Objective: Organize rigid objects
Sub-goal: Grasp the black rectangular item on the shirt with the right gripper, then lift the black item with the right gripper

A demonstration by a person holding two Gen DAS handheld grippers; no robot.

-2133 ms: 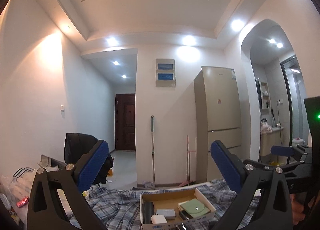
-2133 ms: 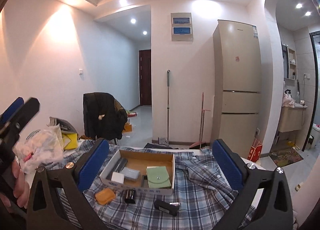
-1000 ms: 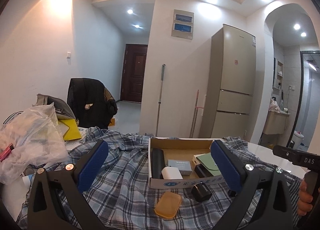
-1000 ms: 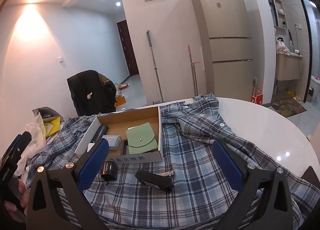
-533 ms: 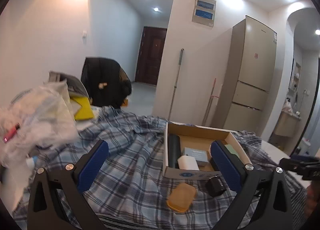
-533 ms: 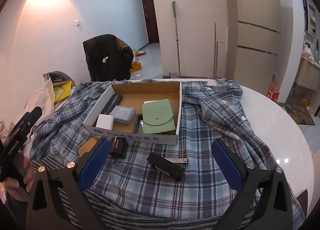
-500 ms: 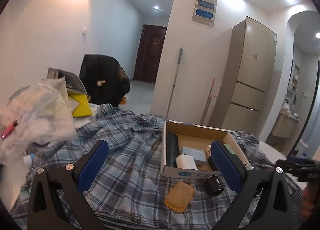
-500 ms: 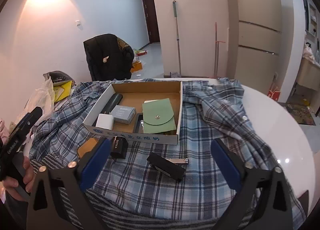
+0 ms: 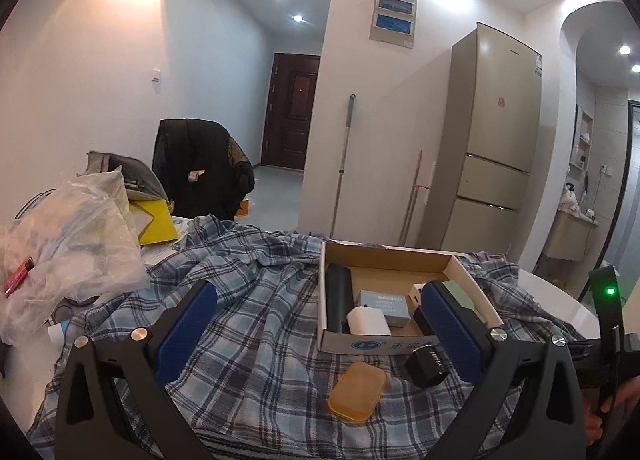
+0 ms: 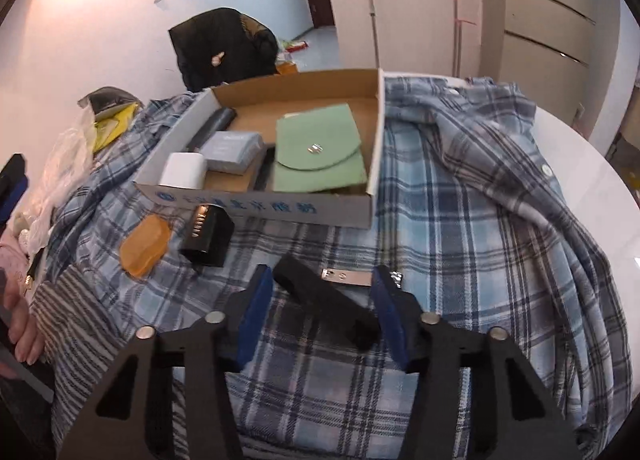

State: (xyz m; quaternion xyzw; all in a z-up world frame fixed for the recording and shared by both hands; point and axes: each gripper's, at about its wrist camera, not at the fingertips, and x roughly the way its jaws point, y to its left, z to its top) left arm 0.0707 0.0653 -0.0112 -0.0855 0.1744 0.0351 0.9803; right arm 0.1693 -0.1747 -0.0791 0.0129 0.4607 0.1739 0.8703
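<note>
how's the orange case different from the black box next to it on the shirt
The orange case is flat, rounded and translucent amber; the black box is taller, square-edged and opaque, with pale lettering on one face. The orange case lies farther left, away from the cardboard box; the black box sits right up against its front wall. Both rest outside it on the plaid shirt, and neither gripper holds them.
</note>
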